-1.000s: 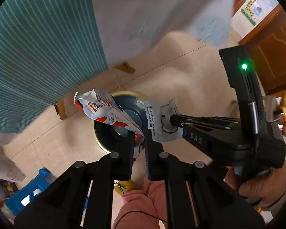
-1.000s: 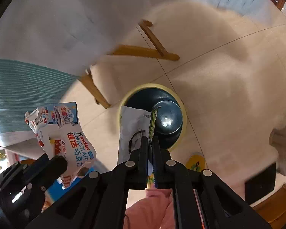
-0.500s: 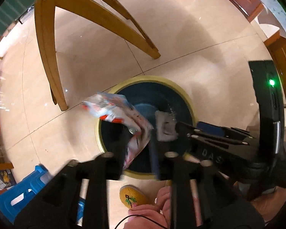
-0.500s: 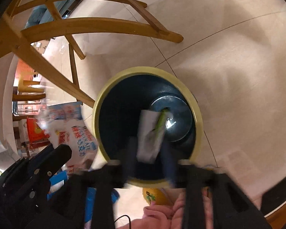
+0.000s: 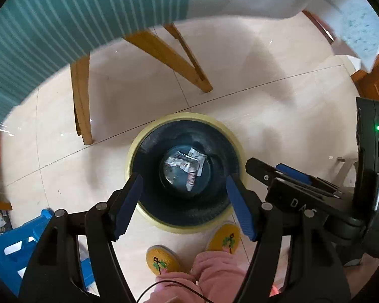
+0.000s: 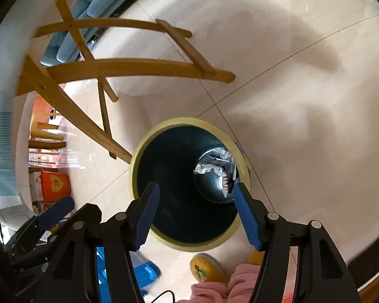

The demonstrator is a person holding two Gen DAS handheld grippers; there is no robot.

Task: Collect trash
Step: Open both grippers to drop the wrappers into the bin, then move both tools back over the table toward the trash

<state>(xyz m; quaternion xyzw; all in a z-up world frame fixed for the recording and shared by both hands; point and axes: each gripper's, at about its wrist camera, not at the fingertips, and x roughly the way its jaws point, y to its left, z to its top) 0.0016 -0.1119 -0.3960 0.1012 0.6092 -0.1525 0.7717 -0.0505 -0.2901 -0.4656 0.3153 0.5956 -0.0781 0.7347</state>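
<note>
A round bin with a pale yellow rim (image 5: 184,116) (image 6: 189,120) and a dark inside stands on the tiled floor, straight below both grippers. Crumpled snack wrappers (image 5: 189,162) (image 6: 214,165) lie on its shiny bottom. My left gripper (image 5: 184,179) hangs over the bin mouth, its jaws opening with nothing between the blue pads. My right gripper (image 6: 196,186) points into the bin too, jaws opening and bare. In the left wrist view the right gripper (image 5: 273,170) sits close on the right.
Wooden chair legs (image 5: 80,101) (image 6: 128,67) stand just beyond the bin, under a teal striped cloth (image 5: 63,20). A blue plastic stool (image 5: 10,250) is at the lower left. The person's yellow slippers (image 5: 161,260) and pink trouser legs (image 5: 214,272) are beside the bin's near side.
Both grippers let go: the red-and-white wrapper and the white wrapper fell from the jaws to the bin's bottom. Both jaws opened wide and both grippers sank toward the bin.
</note>
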